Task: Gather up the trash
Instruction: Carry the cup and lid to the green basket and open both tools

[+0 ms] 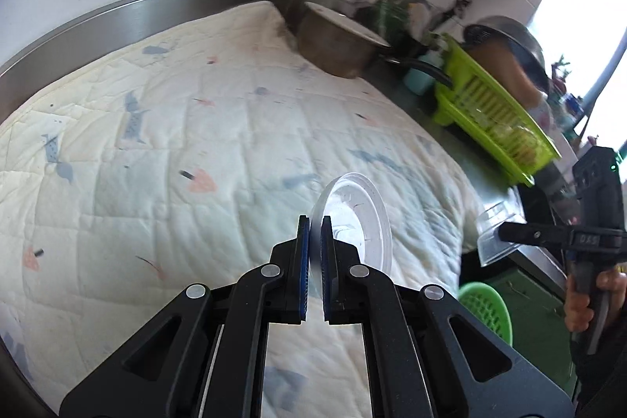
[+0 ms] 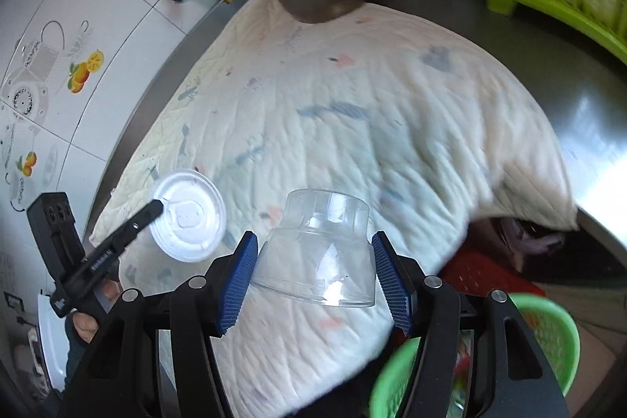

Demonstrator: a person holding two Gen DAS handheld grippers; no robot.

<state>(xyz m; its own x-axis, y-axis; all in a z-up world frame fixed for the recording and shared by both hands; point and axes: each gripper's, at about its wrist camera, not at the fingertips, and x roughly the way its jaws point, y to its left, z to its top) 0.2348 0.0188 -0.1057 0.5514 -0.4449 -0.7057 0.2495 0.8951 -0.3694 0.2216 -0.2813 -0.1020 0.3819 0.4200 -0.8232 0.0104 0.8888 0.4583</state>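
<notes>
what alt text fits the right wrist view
The right tool grips a clear plastic cup above a white quilted cloth; at left, the left tool pinches a white round plastic lid.

Steel counter (image 2: 595, 112) under a quilted white cloth (image 1: 196, 128), pot (image 1: 337, 46), lime dish rack (image 1: 493, 108).

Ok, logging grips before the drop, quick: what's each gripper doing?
Left gripper: shut on the white lid.
Right gripper: shut on the clear plastic cup.
</notes>
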